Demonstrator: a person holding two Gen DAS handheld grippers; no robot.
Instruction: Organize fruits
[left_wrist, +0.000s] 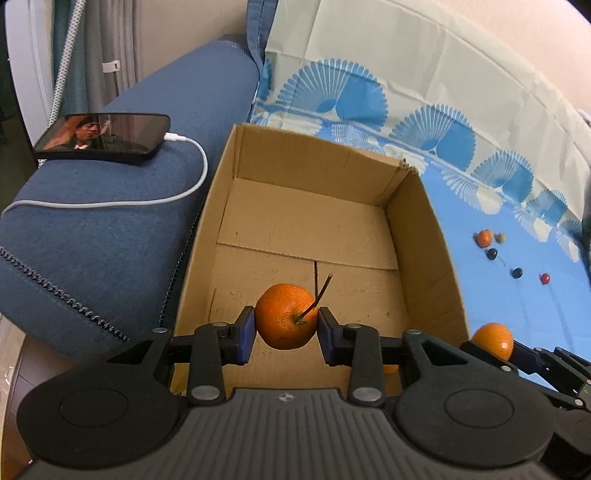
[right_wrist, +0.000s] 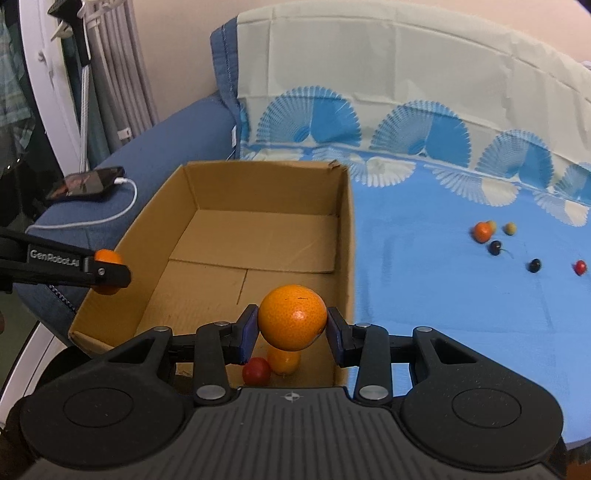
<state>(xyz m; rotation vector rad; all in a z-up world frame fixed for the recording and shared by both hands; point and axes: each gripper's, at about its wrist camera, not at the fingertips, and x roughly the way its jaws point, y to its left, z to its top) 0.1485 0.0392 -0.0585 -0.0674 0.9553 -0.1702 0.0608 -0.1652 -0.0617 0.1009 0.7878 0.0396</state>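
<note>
Two tangerines are squeezed tight, one with a stem (left_wrist: 285, 320) in the left tool (left_wrist: 286, 332), one (right_wrist: 292, 316) in the right tool (right_wrist: 291, 332), both above the cardboard box (right_wrist: 343, 221). Let go too high, they might bounce onto the small fruits (right_wrist: 271, 365) below.

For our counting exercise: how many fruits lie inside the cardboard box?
2: a red fruit and a yellow-orange fruit, together at the cardboard box's near end, below the right tool. The tool may hide more.
</note>
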